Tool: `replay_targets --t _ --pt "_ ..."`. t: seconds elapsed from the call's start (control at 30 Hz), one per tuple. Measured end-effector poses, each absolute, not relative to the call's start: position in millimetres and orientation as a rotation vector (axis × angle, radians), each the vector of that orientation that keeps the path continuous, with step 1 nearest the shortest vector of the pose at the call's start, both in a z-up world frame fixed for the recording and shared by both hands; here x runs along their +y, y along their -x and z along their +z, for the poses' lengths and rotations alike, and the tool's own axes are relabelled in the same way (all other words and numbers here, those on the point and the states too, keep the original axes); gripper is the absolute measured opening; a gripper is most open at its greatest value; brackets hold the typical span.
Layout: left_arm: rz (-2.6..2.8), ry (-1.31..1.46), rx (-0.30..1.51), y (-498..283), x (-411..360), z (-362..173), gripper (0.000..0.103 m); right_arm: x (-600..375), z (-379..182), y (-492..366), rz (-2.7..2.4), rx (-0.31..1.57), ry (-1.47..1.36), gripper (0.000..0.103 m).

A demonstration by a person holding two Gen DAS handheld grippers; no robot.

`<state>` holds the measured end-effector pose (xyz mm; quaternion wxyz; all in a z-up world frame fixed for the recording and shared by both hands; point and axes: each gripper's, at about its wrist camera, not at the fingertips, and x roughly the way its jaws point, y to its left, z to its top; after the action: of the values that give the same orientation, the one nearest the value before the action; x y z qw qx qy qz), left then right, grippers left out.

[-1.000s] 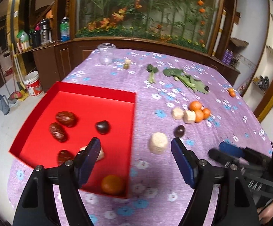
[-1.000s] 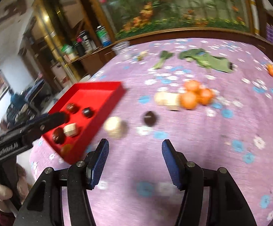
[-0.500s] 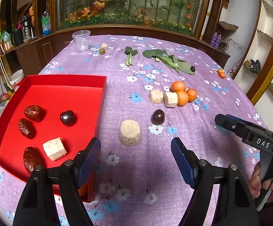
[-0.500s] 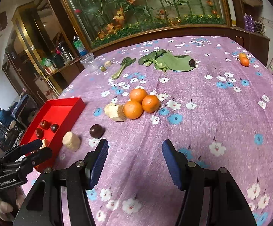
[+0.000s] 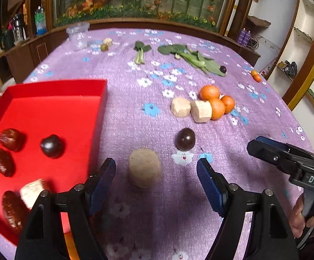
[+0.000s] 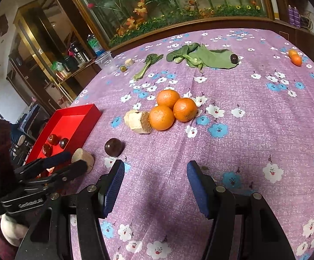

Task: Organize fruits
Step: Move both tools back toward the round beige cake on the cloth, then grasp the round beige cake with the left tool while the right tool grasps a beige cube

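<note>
Left claw (image 5: 156, 175) hung released, jaws wide, nothing gripped; we had tan chunk (image 5: 144, 167) framed between pads, on cloth (image 5: 254, 119) just beside red tray (image 5: 48, 108). We judged chunk light, stiff, rough-skinned, not slippery; squat barrel shape, so pinch across curved sides at mid-height. Right claw (image 6: 154, 185) also released, empty, over bare cloth. Dark plum (image 5: 185, 139) near chunk: smooth, likely to roll. Oranges (image 5: 216, 103) beyond.

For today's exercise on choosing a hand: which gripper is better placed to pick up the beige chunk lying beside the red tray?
Left. The left gripper is open with the beige chunk between its fingers; the right gripper faces bare cloth.
</note>
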<state>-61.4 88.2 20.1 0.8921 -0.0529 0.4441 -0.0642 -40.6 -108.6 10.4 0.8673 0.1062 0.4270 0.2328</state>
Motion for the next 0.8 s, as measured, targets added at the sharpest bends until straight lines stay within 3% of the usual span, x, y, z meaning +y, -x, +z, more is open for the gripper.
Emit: replay_targets --t 0.37,0.6,0.8 --pt "-0.242 0.131 0.891 64 80 27 0.075 -99 9 32 0.506 0.915 -0.204 0.065" --pt "-0.174 0.117 0.922 53 89 17 0.049 -75 14 21 0.517 0.905 -0.123 0.065" --pt "-0.167 0.109 0.914 51 89 15 0.048 -62 21 7 0.487 0.850 -0.052 0.061"
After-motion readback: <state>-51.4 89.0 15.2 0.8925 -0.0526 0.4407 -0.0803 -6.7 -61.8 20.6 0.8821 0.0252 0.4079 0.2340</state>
